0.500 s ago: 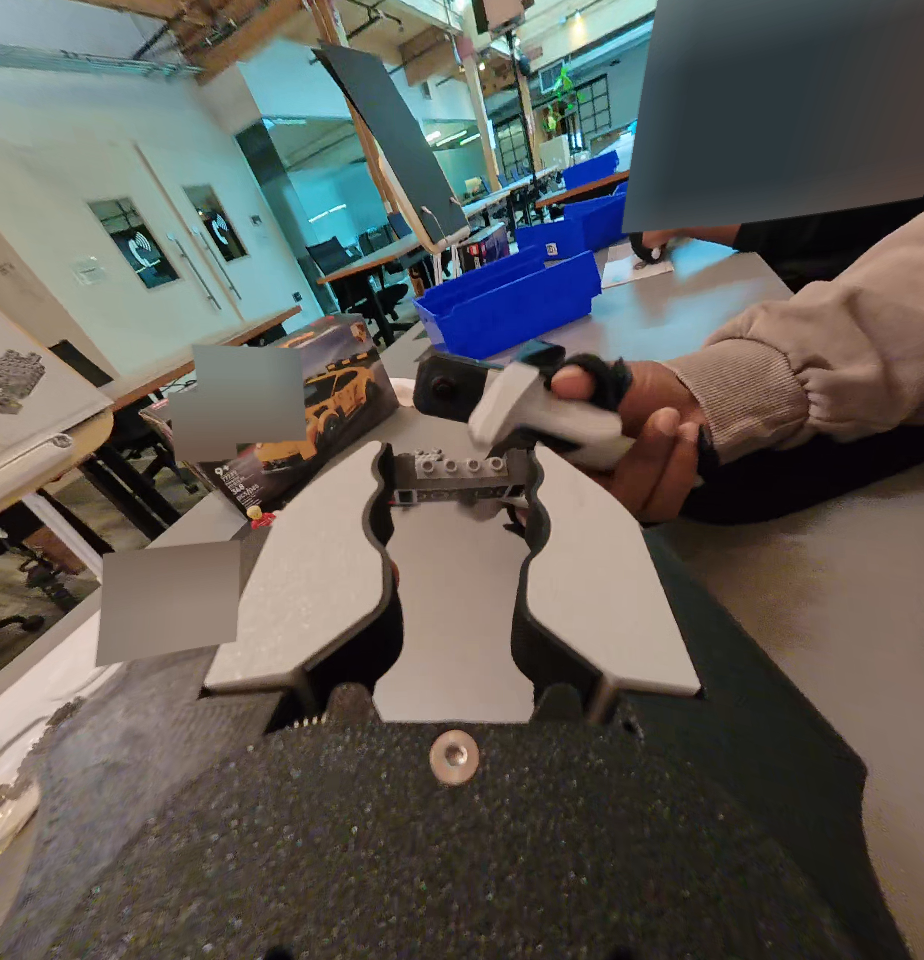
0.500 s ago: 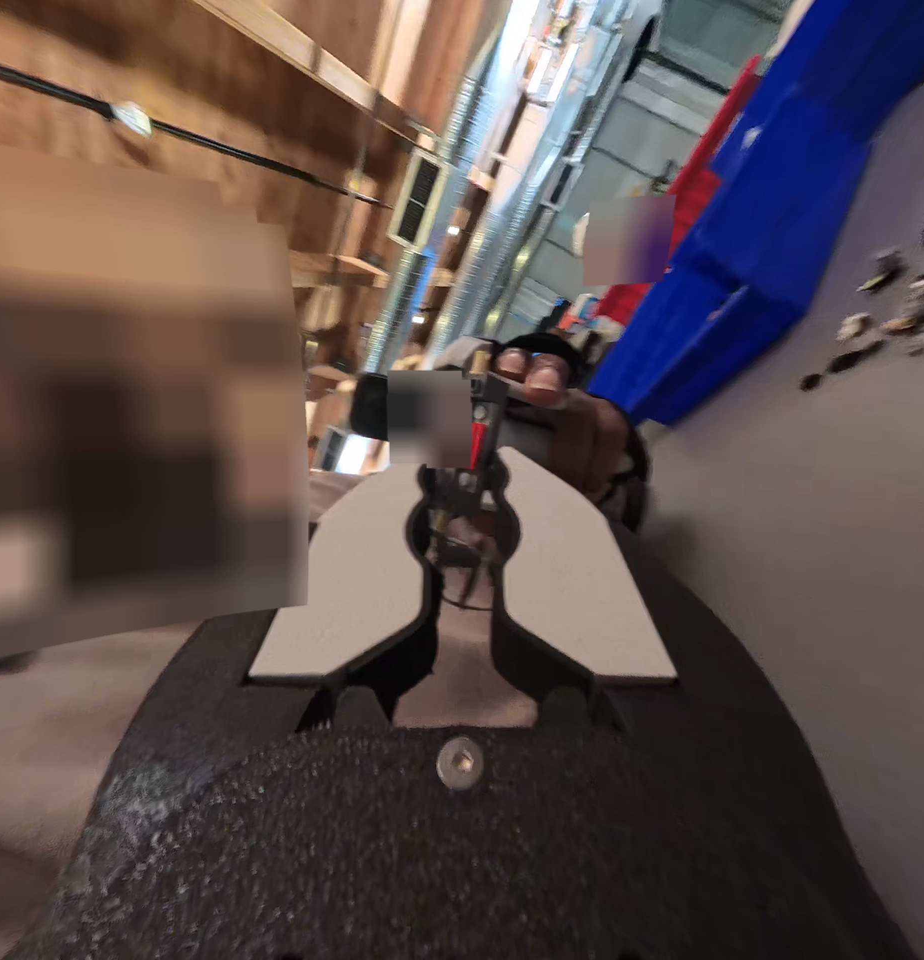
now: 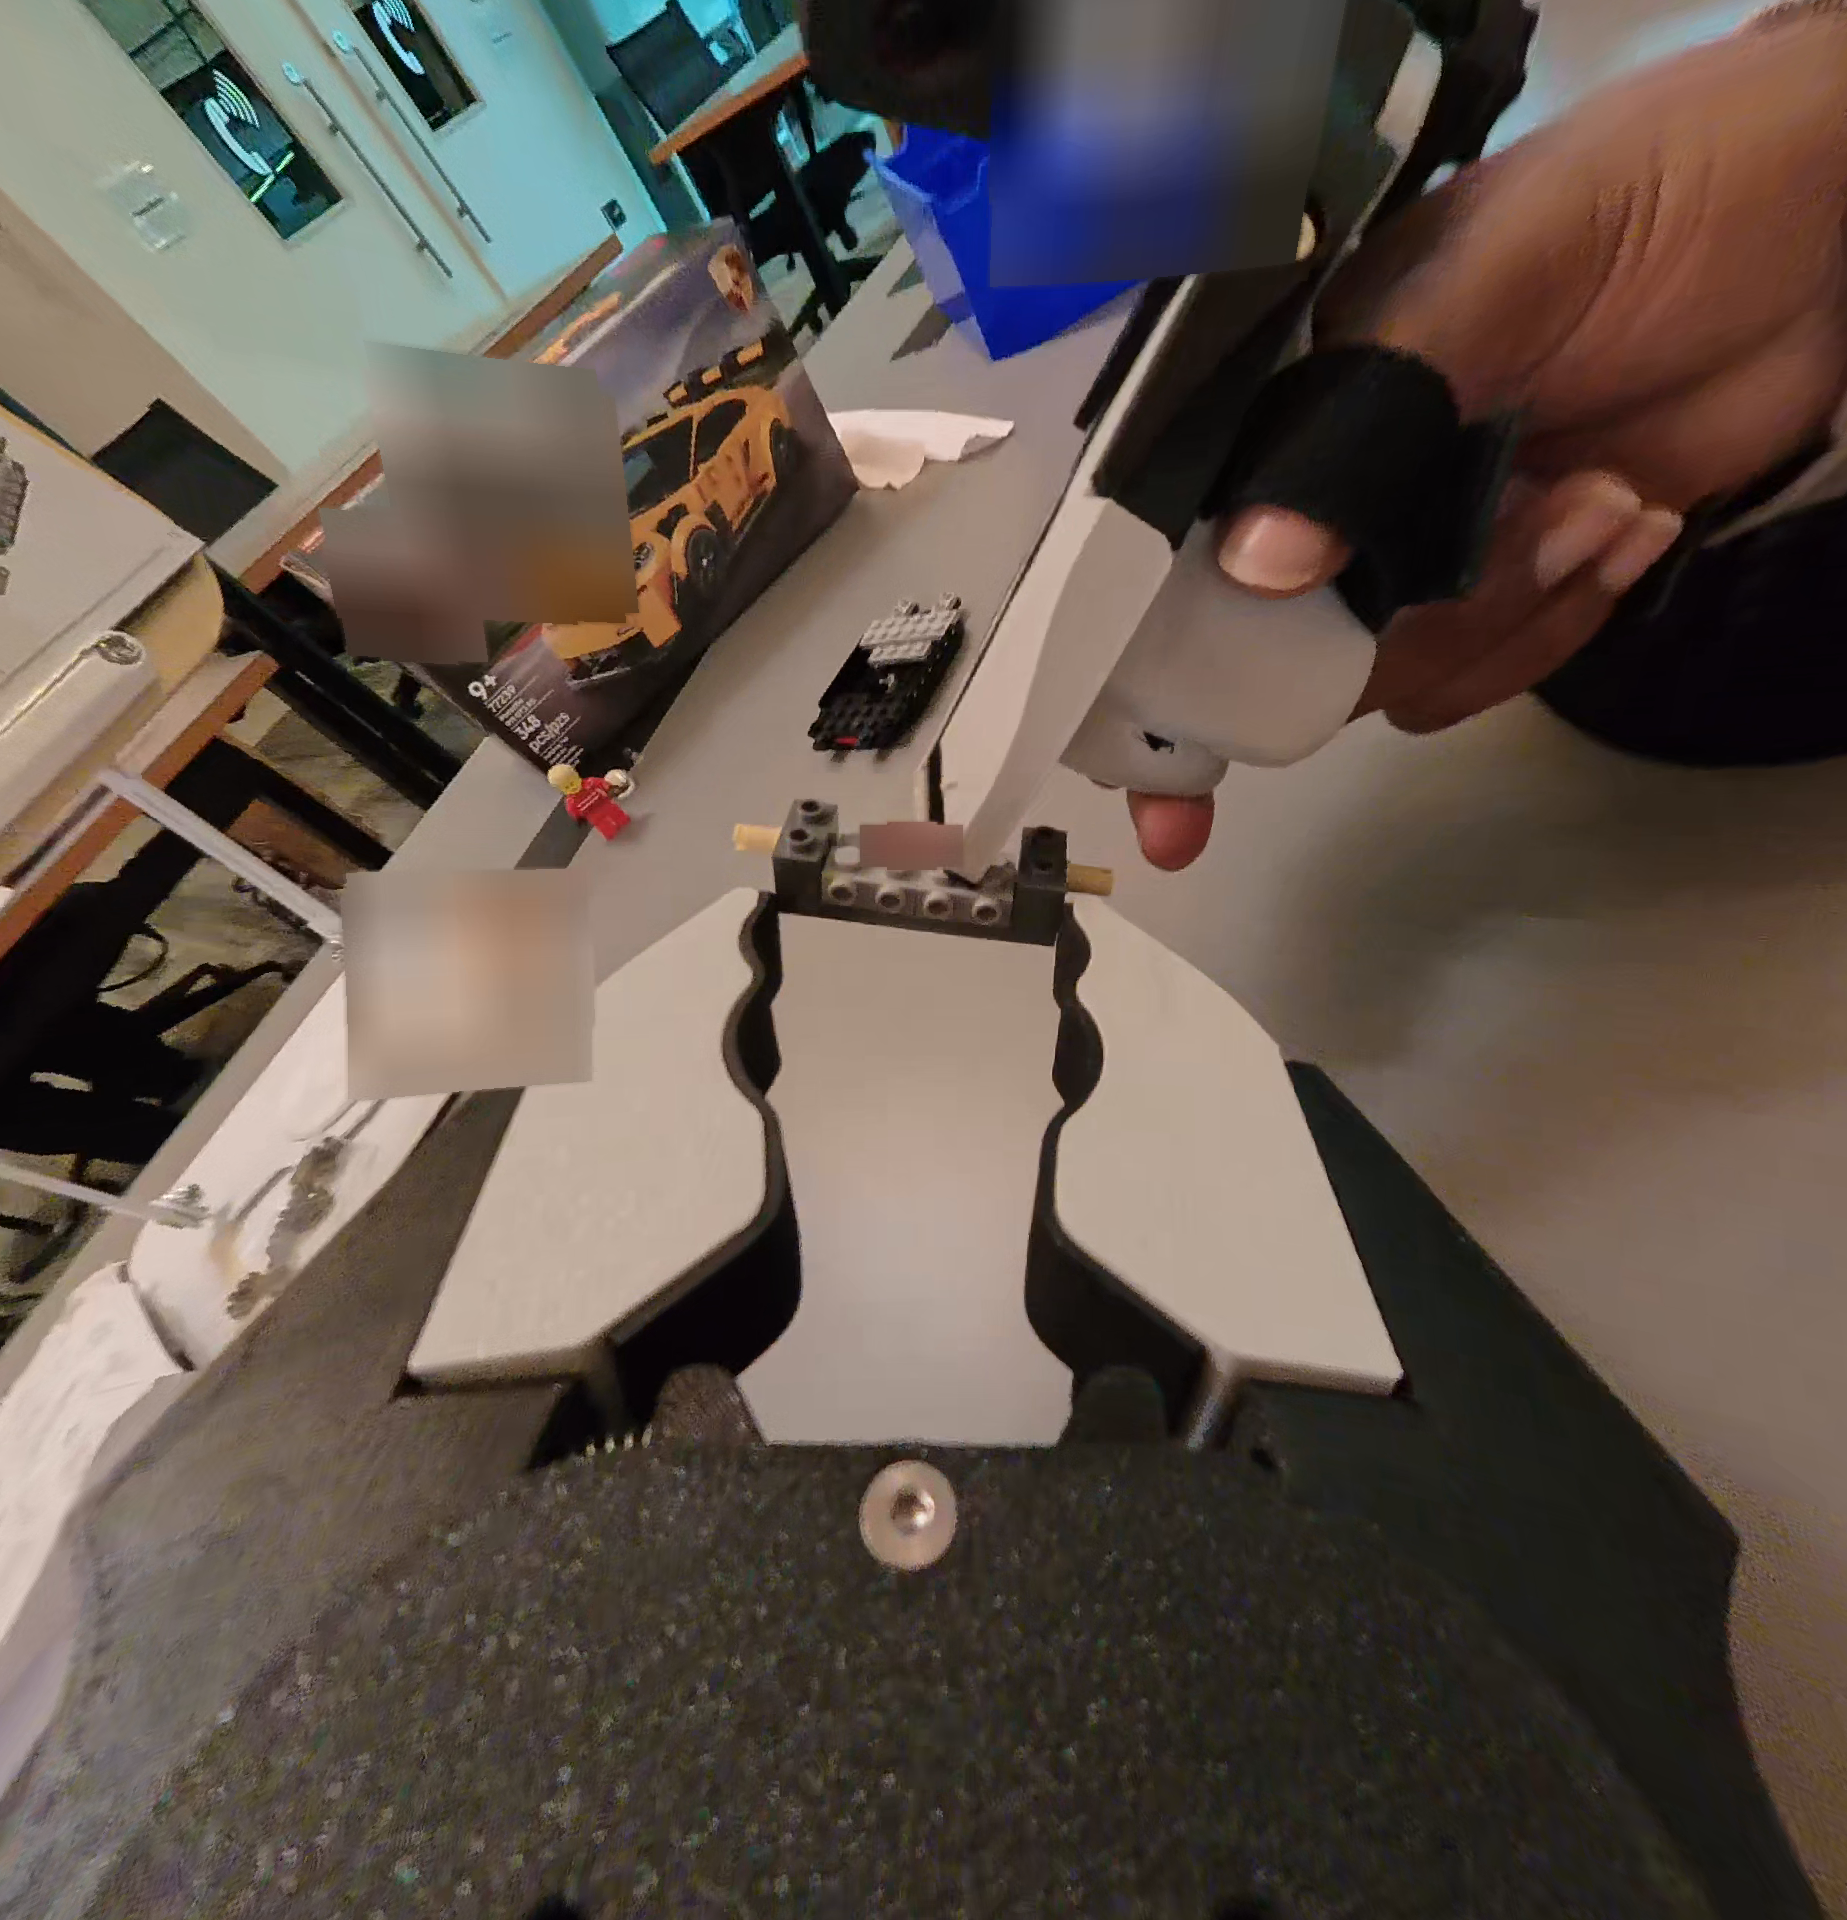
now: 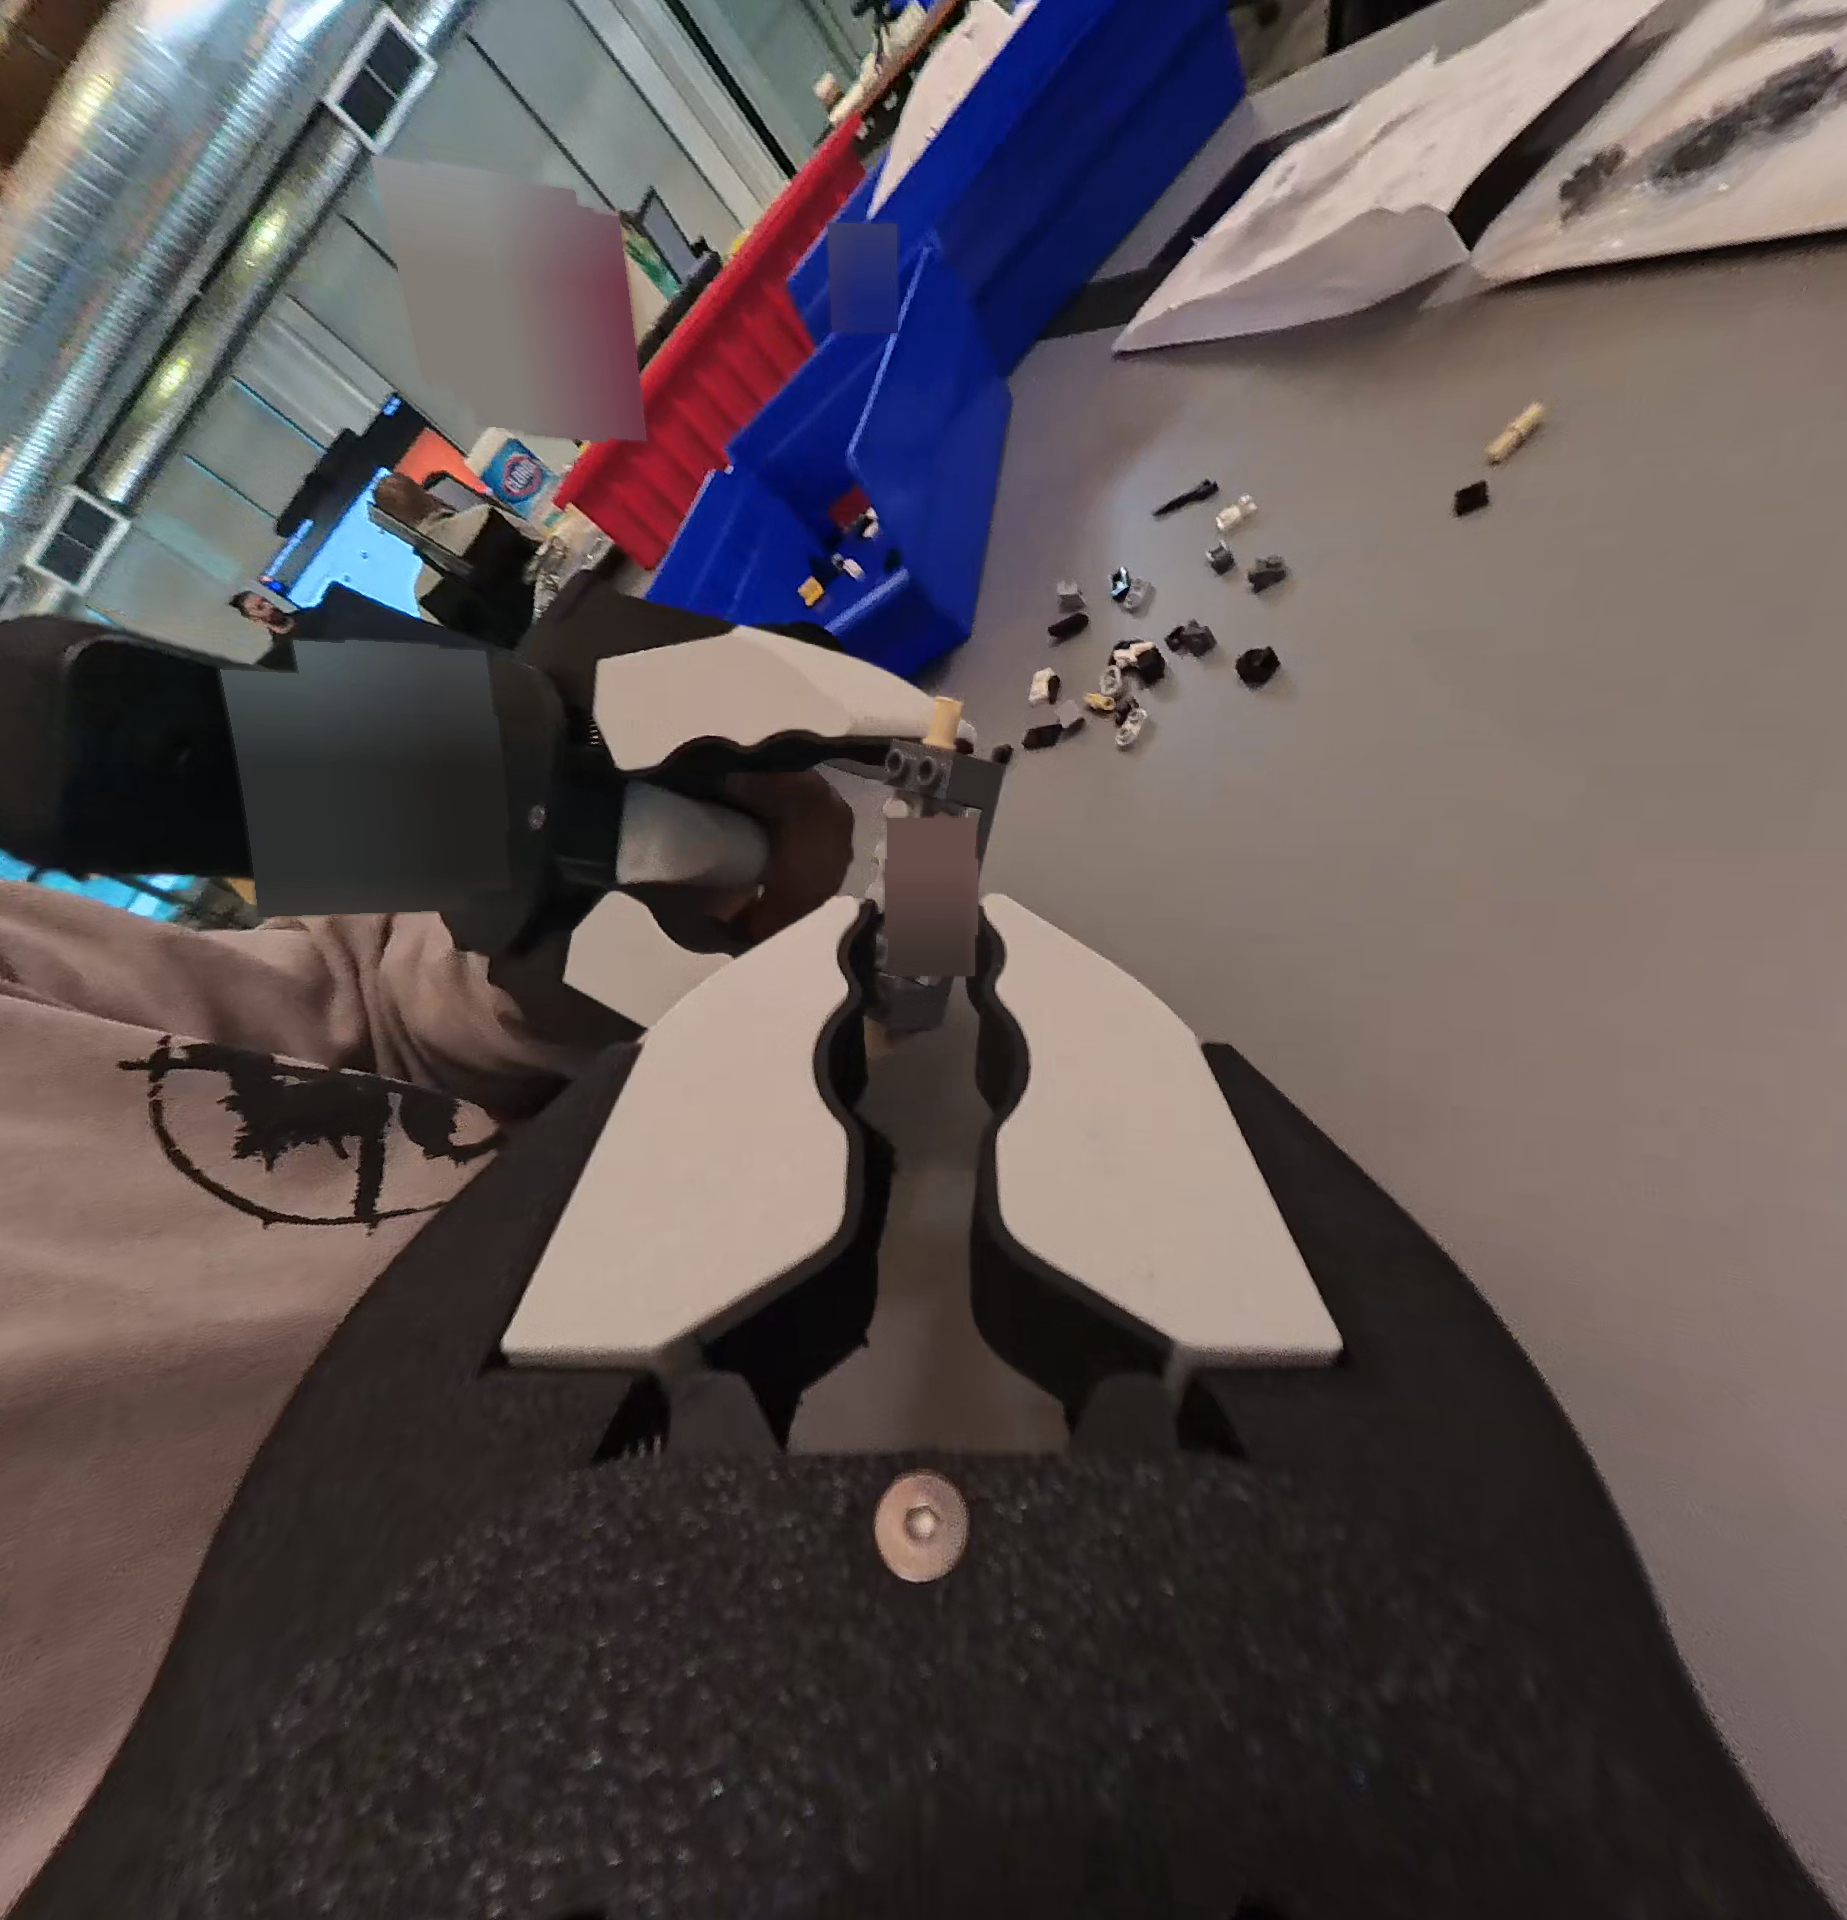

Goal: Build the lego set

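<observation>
— Grey lego assembly [image 3: 917, 902], where is it?
— Clamped across the left hand-held gripper [image 3: 914, 914], above the surface [image 3: 1521, 1039].
— The right hand-held gripper [image 4: 924, 961]?
— Narrow, nipping a piece on that assembly; a mosaic patch hides the contact.

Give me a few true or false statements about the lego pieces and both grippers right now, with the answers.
1. The left gripper holds a grey lego assembly by its ends. True.
2. The lego box shows a blue car. False: the car is yellow.
3. A red minifigure lies on the table. True.
4. The loose pieces sit inside a blue bin. False: they lie scattered on the table beside it.
5. The right gripper is wide open. False: its fingers are close together around the assembly.
</observation>
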A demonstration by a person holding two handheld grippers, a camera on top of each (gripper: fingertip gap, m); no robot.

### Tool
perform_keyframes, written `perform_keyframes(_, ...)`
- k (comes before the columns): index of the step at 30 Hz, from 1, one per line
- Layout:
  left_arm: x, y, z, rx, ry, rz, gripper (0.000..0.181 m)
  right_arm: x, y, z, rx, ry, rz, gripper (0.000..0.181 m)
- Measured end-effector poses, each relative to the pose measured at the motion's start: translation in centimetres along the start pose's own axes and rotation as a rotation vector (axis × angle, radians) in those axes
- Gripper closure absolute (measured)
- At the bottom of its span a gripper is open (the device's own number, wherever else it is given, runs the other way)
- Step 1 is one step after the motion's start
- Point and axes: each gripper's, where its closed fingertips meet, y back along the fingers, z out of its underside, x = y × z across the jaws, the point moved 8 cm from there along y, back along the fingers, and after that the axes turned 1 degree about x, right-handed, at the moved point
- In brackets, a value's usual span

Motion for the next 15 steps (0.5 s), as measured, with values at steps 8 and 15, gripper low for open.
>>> perform_keyframes(8,0.2,-0.7,1.6,-0.036,0.013,0.047,0.131,0.8,-0.8,0.9,-0.065,0.039,0.096,0.164)
perform_keyframes(15,-0.4,-2.7,5.4,-0.257,0.289,0.199,0.131,2.8,-0.5,1.3,-0.060,0.051,0.109,0.154)
